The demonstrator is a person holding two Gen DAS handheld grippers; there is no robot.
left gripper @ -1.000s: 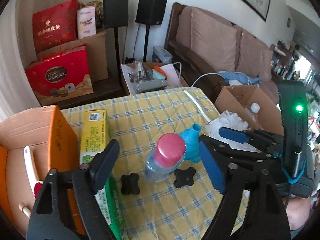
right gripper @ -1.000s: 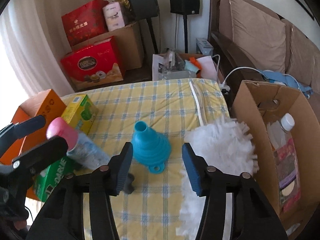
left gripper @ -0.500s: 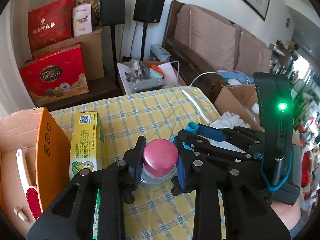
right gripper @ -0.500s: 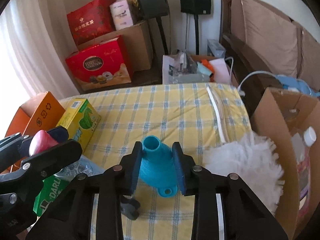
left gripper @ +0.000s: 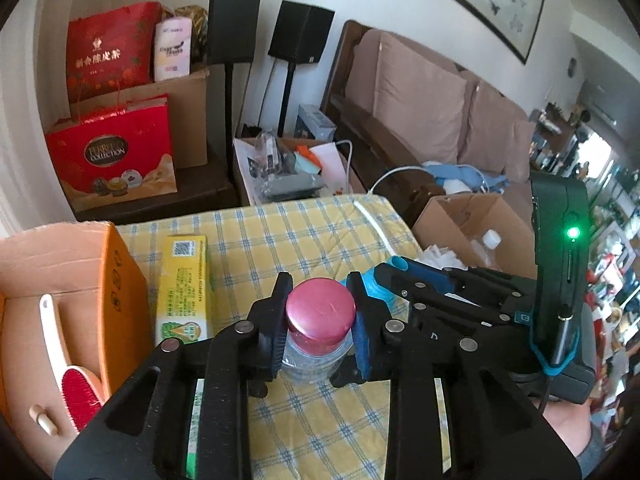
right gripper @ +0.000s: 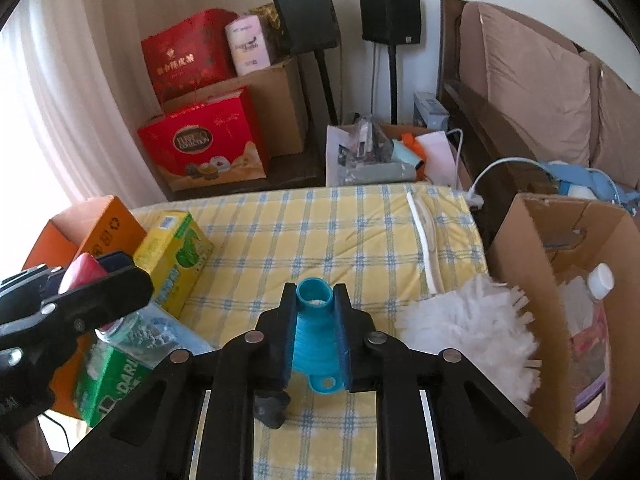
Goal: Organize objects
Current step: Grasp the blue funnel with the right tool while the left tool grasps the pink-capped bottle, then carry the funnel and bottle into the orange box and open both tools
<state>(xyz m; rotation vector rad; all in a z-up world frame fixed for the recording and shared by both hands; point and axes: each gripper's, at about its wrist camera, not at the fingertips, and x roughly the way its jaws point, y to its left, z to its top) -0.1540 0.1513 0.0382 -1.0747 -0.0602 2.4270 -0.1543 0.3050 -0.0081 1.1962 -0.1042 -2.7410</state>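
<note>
The left tool (left gripper: 320,322) clenches the pink-capped bottle (left gripper: 320,316), tilted with its cap toward the camera. The right tool (right gripper: 316,334) clenches the blue funnel (right gripper: 316,332), spout up, above the checked table (right gripper: 320,232).

Bottle (left gripper: 316,354) base hidden behind left gripper (left gripper: 320,330); funnel (left gripper: 374,284) mostly masked; orange box (left gripper: 60,280) cut by edge.

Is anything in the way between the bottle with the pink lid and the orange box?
Yes, the yellow-green carton lies between the bottle, held in the left tongs, and the orange box. Lifting over it looks possible.
</note>
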